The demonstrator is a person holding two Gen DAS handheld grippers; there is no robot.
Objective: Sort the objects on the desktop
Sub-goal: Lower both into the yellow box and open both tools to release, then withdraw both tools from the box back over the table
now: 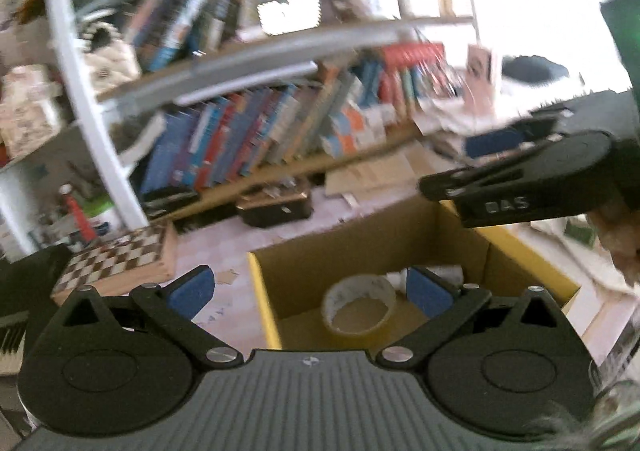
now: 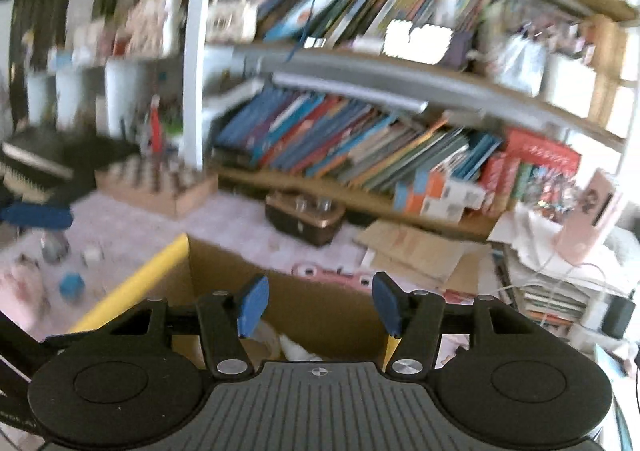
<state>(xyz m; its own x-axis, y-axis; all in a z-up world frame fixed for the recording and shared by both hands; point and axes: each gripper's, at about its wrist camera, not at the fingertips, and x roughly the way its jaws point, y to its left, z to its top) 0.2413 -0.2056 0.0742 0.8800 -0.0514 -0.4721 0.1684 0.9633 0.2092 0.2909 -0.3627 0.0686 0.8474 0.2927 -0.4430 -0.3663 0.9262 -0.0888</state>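
Hovering over the cardboard box (image 1: pixel 360 251) now, both claws up in the air and both blurred with motion. The left gripper (image 1: pixel 308 293) has its blue pads spread wide with nothing between them, and it sits just above the box's near edge. Down inside the box, on its floor, lies a roll of tape (image 1: pixel 358 305) on its side, with something white tucked in the far corner behind it; too smeared to name. The right gripper (image 2: pixel 318 307) is also spread apart and carrying nothing, poised over the same box from the other side, just past its yellow rim (image 2: pixel 132 283).

By the look of it, we're between picks: some things already lie in the box, and more wait outside it. On the pink desk mat (image 2: pixel 132 227), to the left of the box in the right wrist view, sit small loose objects (image 2: pixel 72 285), a blue one and a couple of pale ones, well apart from the box. A chessboard (image 1: pixel 120 263) rests beyond the box's left side.

Next call, I'd say: swing one open claw out from the box toward those small pieces, come down square over one, and close gently, since they look tiny and easy to nudge away.
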